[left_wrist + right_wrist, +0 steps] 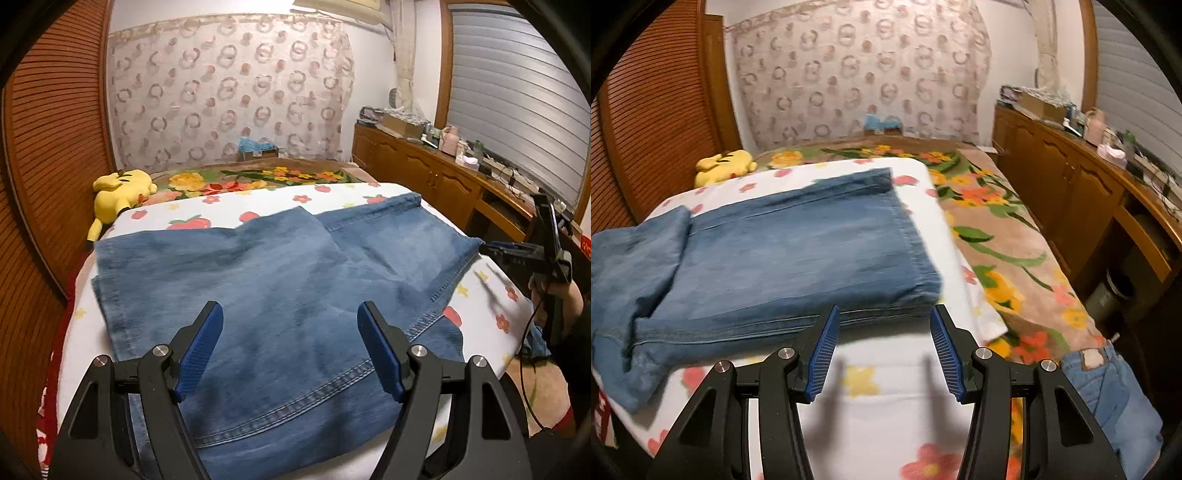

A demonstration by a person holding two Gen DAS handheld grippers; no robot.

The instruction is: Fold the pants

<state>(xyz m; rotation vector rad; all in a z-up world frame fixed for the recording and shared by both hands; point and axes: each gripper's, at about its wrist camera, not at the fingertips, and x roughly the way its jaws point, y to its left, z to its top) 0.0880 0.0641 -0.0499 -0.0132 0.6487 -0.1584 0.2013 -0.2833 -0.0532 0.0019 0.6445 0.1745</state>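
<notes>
Bed (491, 314) is covered w/ a white flowered sheet; floral blanket (1008, 236) is seen on the far and right side. Jeans (258, 277) are laid folded across the sheet, hem end to the right. Yellow plush toy (118, 192) is seen far left. Left gripper (290, 347) is held wide apart over the near denim, nothing gripped. Right gripper (882, 350) is spread wide too, just beside the jeans' near edge, nothing between pads.

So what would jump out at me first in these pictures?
The blue jeans spread across the white strawberry-print sheet fill the middle. A yellow plush toy lies at the far left by the wooden wall. Both tools, left and right, hang open near the denim.
</notes>
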